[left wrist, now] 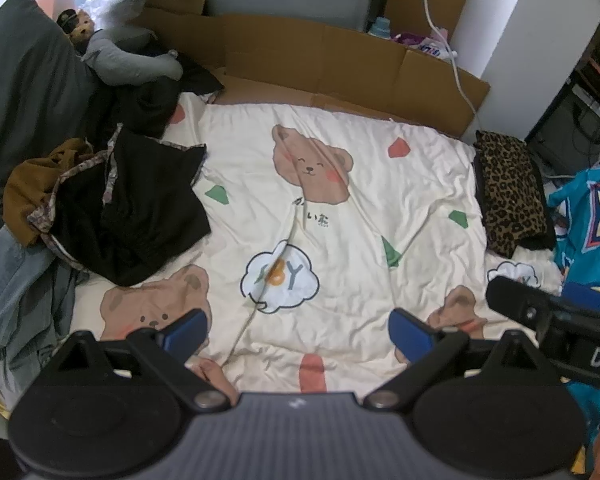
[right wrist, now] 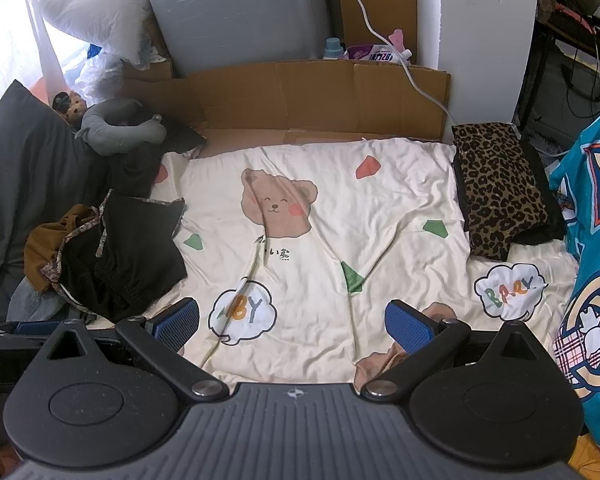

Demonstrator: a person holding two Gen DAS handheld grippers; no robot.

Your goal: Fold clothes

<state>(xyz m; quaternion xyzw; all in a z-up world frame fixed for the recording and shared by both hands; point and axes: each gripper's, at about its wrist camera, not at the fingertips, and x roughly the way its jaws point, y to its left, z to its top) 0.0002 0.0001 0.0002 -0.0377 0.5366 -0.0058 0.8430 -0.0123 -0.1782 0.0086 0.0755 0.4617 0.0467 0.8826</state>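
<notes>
A heap of unfolded clothes lies at the left of the bed: a black garment with floral trim (left wrist: 140,208) (right wrist: 128,256), a mustard piece (left wrist: 32,184) (right wrist: 44,248) and pale jeans (left wrist: 16,280). A folded leopard-print garment (left wrist: 508,188) (right wrist: 496,188) rests at the right edge. My left gripper (left wrist: 298,334) hovers open over the cream bear-print sheet (left wrist: 340,208), nothing between its blue pads. My right gripper (right wrist: 292,326) is also open and empty above the sheet (right wrist: 340,220); its black body (left wrist: 556,320) shows at the right of the left wrist view.
Cardboard panels (left wrist: 320,52) (right wrist: 320,96) line the far side of the bed. A dark pillow (left wrist: 24,92), a grey neck pillow (left wrist: 136,60) and a small teddy (left wrist: 78,26) sit at the back left. A turquoise patterned cloth (right wrist: 592,260) hangs at the right. A white cable (right wrist: 384,40) runs down the wall.
</notes>
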